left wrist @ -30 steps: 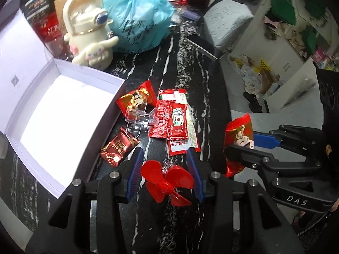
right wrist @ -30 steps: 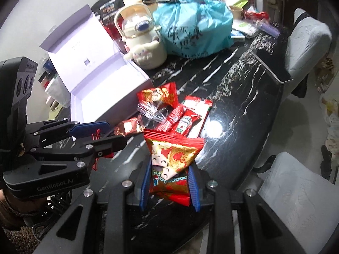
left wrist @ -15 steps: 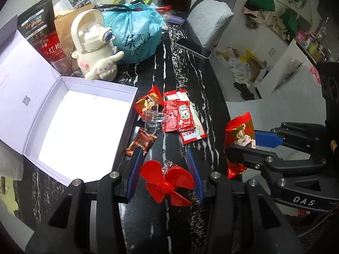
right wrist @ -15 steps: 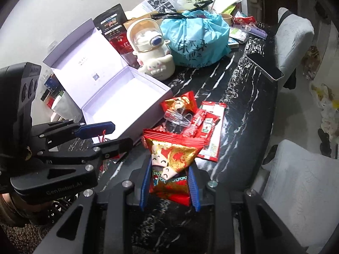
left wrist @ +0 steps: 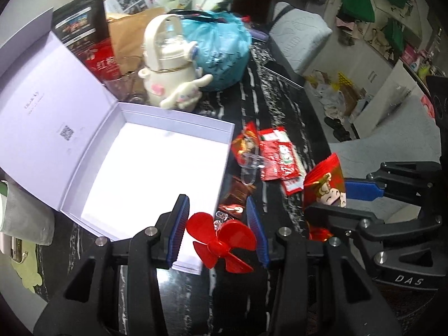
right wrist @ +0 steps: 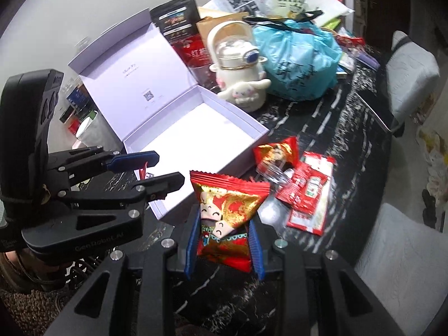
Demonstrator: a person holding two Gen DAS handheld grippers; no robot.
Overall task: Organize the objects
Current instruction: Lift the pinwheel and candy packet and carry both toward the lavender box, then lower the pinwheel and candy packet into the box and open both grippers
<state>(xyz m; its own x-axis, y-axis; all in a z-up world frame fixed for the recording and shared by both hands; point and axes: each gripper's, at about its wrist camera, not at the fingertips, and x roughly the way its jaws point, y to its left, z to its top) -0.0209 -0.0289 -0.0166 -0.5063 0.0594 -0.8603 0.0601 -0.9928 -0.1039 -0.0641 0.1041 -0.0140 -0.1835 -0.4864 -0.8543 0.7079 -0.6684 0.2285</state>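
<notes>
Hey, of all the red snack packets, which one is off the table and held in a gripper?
The cartoon-face snack packet, clamped in the right gripper. The other red packets lie on the table beside the open box.

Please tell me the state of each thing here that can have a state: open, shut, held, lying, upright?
Lavender gift box: lid open, inside empty.
Red propeller: held in the left hand-held gripper.
Red snack packet: held in the right hand-held gripper.
Ketchup sachets: lying flat on the table.
Cream character bottle: upright, lid shut.
Blue plastic bag: tied shut.
</notes>
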